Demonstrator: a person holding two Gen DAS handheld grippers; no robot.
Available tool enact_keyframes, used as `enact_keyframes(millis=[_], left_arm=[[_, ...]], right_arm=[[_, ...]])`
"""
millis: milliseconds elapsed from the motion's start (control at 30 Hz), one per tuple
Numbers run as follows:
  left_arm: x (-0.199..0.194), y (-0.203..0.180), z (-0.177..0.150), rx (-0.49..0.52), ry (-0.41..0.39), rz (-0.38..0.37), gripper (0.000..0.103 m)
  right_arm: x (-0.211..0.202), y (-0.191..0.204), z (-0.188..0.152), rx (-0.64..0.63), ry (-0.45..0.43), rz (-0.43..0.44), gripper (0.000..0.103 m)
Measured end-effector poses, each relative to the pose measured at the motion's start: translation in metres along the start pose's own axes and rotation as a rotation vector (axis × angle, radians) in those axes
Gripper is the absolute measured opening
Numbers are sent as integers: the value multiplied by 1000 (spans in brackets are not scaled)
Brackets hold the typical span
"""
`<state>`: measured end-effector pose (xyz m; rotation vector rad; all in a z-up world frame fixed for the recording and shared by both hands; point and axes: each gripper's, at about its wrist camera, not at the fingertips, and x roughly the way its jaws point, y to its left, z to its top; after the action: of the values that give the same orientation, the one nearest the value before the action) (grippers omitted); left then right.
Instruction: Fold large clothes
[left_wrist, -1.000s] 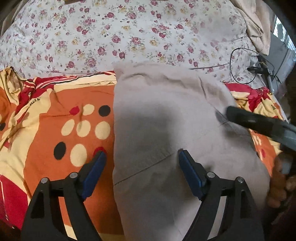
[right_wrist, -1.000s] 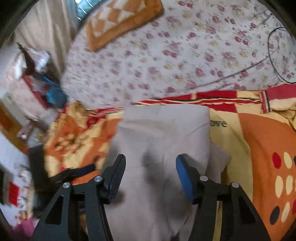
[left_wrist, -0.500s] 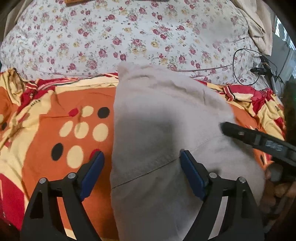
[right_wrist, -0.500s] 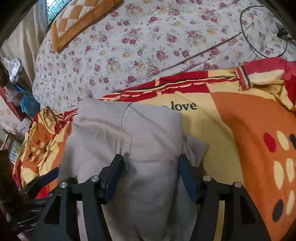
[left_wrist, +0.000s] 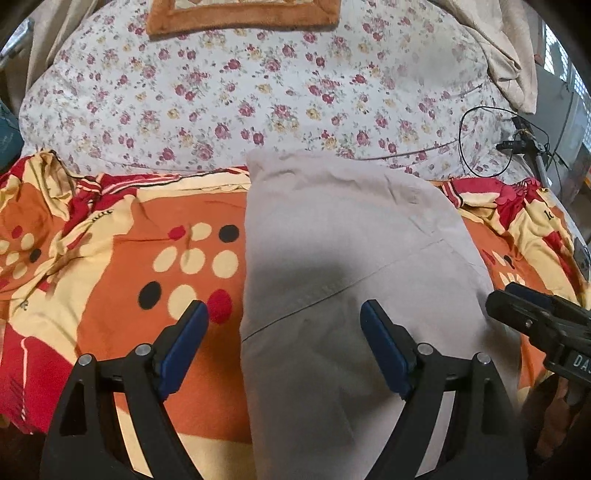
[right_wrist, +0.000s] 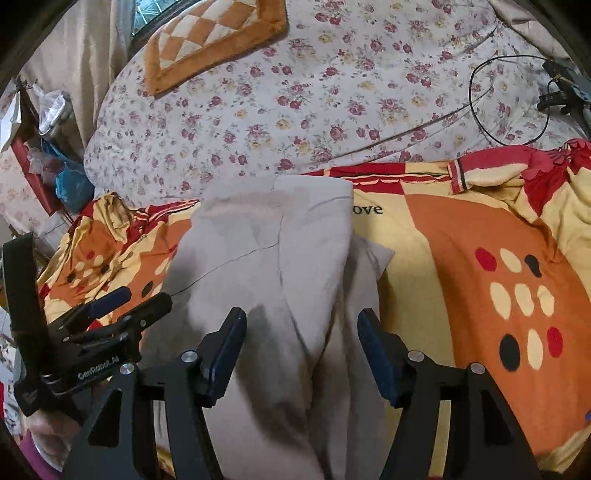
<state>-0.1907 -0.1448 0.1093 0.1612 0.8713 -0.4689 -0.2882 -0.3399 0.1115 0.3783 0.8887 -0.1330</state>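
A large beige-grey garment (left_wrist: 343, 266) lies folded into a long strip on the orange, red and yellow bedspread (left_wrist: 122, 258); it also shows in the right wrist view (right_wrist: 273, 258). My left gripper (left_wrist: 284, 317) is open and empty, its fingers straddling the garment's left edge above the cloth. My right gripper (right_wrist: 299, 328) is open and empty over the garment's near part. The left gripper shows at the left of the right wrist view (right_wrist: 110, 306). The right gripper shows at the right of the left wrist view (left_wrist: 532, 314).
A white floral quilt (left_wrist: 258, 88) covers the far half of the bed, with an orange checkered mat (right_wrist: 207, 40) on it. A black cable loop (left_wrist: 484, 144) and a small device lie at the far right. Clutter stands beside the bed at the left (right_wrist: 55, 166).
Both grippers have pulled back toward me and stayed open. The right gripper has swung right, away from the garment's middle. The garment lies flatter and its far edge is further away.
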Motion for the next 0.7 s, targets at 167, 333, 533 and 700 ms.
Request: enact_keyframes(millis=[167,333,533,700], left_arm=[[-13,1,-2,-16,-34,15,85],[-22,0,-6,-32,-60,32,85],[-27,0,-11,-40,-80,46,85],[-26,-1,-13,-46,-64,34,85]], right_arm=[[-12,15,-5,-45,-35,-30,70],[-12,31,-12,-75,-56,-50,76],[-5,36,-16,-103,-56,-105,80],[-7,34,-15,-85,-69,-105,82]])
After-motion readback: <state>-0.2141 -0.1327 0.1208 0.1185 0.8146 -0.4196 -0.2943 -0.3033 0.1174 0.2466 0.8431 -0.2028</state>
